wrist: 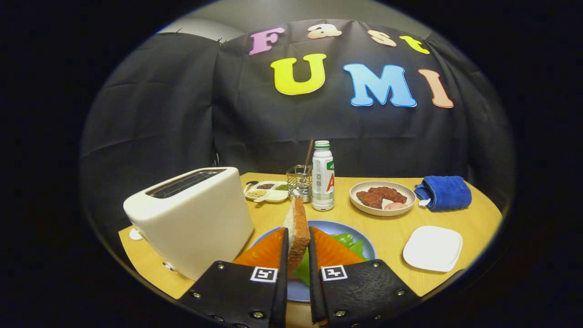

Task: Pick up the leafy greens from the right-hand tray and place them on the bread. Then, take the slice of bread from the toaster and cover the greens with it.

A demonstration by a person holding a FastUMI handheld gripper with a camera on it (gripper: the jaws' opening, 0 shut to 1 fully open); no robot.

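My gripper (298, 237) is shut on a slice of brown bread (297, 225), held upright on edge between both fingers. It hangs over a blue plate (364, 243) where leafy greens (350, 242) lie; the fingers hide most of what is under the greens. The white toaster (193, 216) stands just left of the fingers, its top slots dark, and I cannot tell if anything is inside. A square white tray (432, 248) lies to the right of the blue plate with nothing on it.
Behind the plate stand a white bottle (323, 177), a wire holder with a stick (299, 182) and a small condiment dish (266, 191). A round plate with meat pieces (382, 197) and a folded blue towel (444, 193) sit at the back right on the wooden table (387, 228).
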